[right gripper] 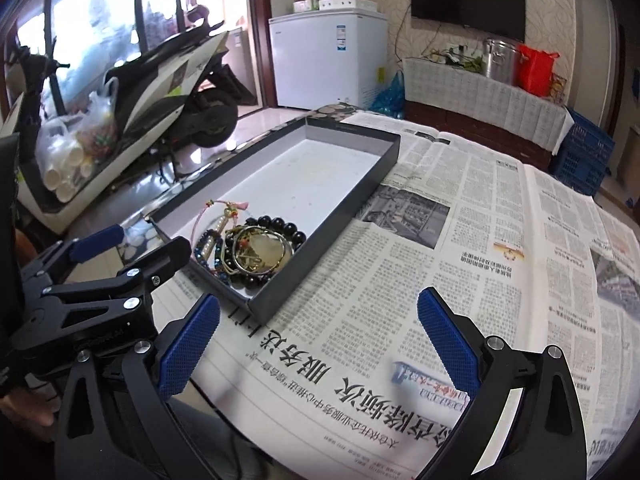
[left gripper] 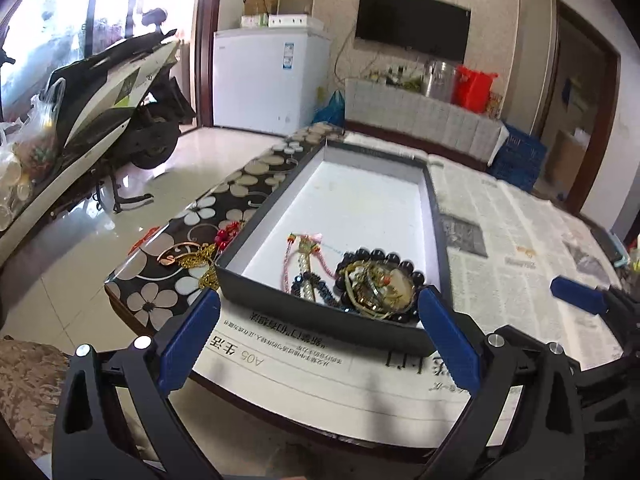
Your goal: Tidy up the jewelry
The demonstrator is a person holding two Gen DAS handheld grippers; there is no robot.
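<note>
Blue pads [left gripper: 188, 344] sit closest to me, on the fingers of my left gripper [left gripper: 320, 304]. Its fingers are spread wide apart and hold nothing. They hang just in front of the near end of the black tray [left gripper: 280, 304].

Inside the tray, at the near end, is a little pile of jewelry. I see a bracelet of dark round beads [left gripper: 380, 258], some gold bangles [left gripper: 370, 284] lying on top of it, a string of small blue beads [left gripper: 308, 284], and a pink cord with a tassel [left gripper: 304, 246]. The far part of the tray floor is white and bare.

More jewelry lies outside, touching or just beside the tray's left wall, on the flowered tablecloth [left gripper: 160, 300]: some red beads [left gripper: 226, 234] and a gold chain piece [left gripper: 200, 260].

My right gripper [right gripper: 318, 340] is also spread wide and holds nothing. It hangs over the newspaper [right gripper: 460, 240], just right of the tray's near corner. From that side I can see my left gripper too, beside the tray.

The tray rests partly on the newspaper, which covers most of the table.

Far back are a scooter [left gripper: 112, 92], a white freezer [left gripper: 268, 80] and a TV [left gripper: 412, 24] on the wall.
</note>
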